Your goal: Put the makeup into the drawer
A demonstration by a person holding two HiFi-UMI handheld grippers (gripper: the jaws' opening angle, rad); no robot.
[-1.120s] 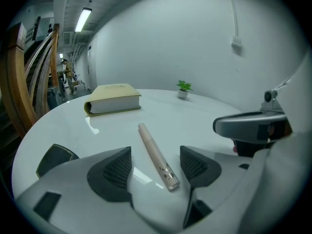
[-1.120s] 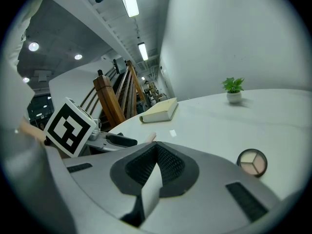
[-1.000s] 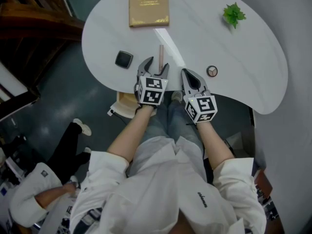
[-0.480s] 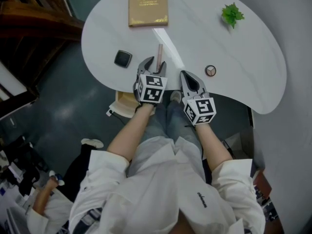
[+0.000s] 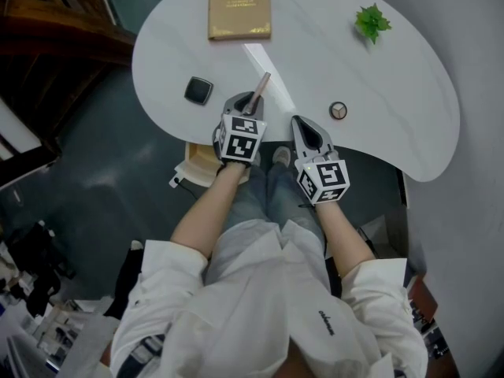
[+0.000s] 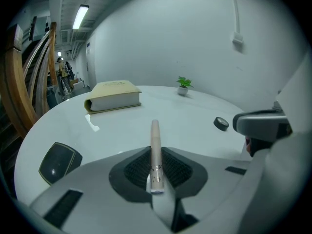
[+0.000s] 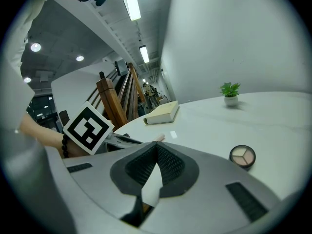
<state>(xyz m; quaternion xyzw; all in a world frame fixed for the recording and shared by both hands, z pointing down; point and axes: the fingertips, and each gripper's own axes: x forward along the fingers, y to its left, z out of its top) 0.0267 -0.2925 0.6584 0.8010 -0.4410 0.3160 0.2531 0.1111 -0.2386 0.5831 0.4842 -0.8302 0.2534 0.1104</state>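
Left gripper (image 5: 250, 101) jaws closing on the slim pinkish plastic makeup pen (image 5: 261, 83) by the white round table's (image 5: 378, 77) 6 o'clock edge, tip pointing to 12. Prob light, stiff, slick, so grip mid-barrel imo. Right gripper (image 5: 307, 124) closed, empty.

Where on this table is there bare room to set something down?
Widest bare patch: between the plant and the round palette, out to the table's right end. A smaller one between book and black compact. Crowded: the near edge around the pink tube.
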